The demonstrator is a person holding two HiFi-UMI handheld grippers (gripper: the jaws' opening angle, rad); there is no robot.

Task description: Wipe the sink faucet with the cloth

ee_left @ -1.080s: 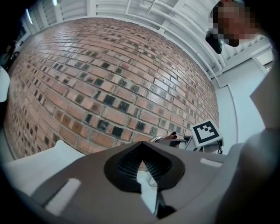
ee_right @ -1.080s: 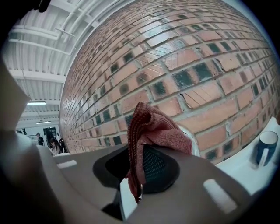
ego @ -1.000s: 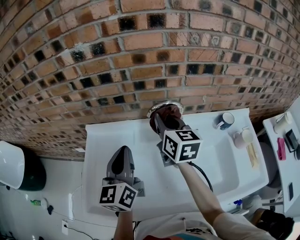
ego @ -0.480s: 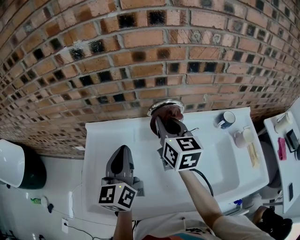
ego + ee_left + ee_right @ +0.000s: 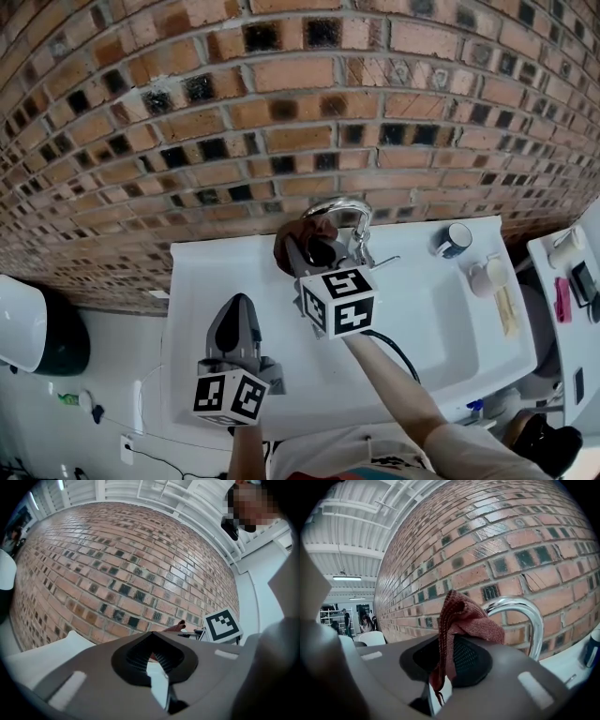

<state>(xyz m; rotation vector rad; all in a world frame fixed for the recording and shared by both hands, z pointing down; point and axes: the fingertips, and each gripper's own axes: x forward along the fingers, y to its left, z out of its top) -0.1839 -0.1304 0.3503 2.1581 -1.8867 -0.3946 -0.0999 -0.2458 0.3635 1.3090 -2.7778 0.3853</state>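
A chrome arched faucet (image 5: 345,211) stands at the back of the white sink (image 5: 441,328), against the brick wall. My right gripper (image 5: 302,248) is shut on a reddish-brown cloth (image 5: 305,232), held just left of the faucet's arch. In the right gripper view the cloth (image 5: 464,618) drapes over the jaws of the right gripper (image 5: 449,656), with the faucet (image 5: 527,611) curving just behind and to the right. My left gripper (image 5: 240,307) hangs shut and empty over the sink's left part. In the left gripper view, the left gripper (image 5: 157,660) points at the wall.
A blue and white mug (image 5: 452,241) and a white cup (image 5: 487,275) stand on the sink's right ledge. A side shelf (image 5: 567,291) with small items is at the far right. A white rounded bin (image 5: 21,328) is on the left.
My right gripper has carried the cloth left and off the faucet's arch, which now shows bare to the cloth's right. The left gripper has barely shifted.
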